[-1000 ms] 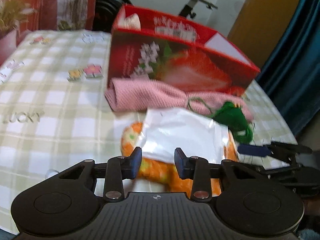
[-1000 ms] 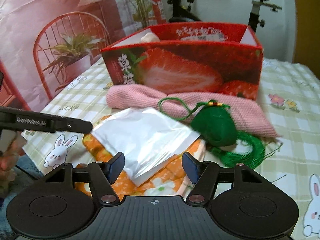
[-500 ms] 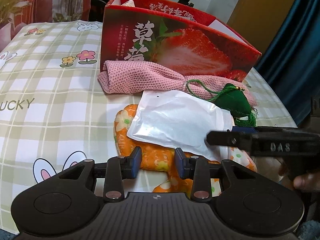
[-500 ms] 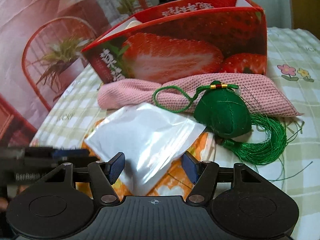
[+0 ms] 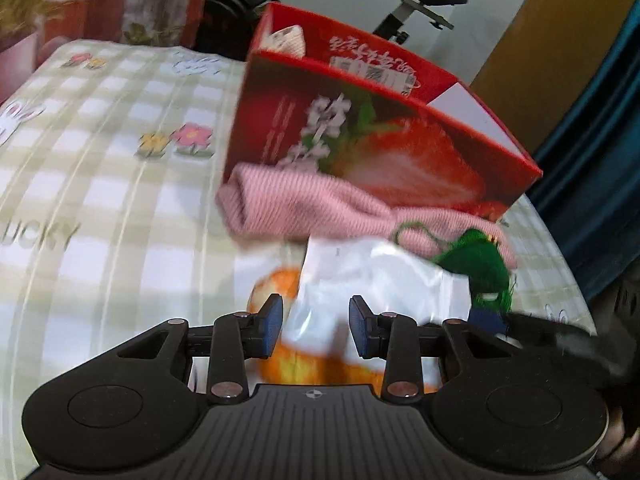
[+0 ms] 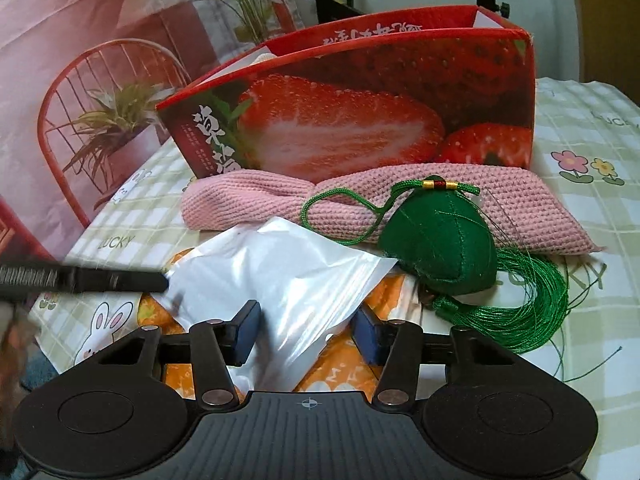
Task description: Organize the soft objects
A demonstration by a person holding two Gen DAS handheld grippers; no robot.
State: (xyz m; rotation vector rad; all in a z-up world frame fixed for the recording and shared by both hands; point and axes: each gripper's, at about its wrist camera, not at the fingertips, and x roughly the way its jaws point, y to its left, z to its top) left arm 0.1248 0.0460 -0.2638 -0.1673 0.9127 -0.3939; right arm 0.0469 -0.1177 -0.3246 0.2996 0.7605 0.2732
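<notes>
The right gripper (image 6: 306, 330) has come lower than a second ago and its jaws are closing around the corner of the white plastic bag (image 6: 280, 276), which lies on the orange cloth (image 6: 340, 364) by the red box (image 6: 360, 120), while the left gripper (image 5: 316, 326) hangs loose, holding nothing.
</notes>
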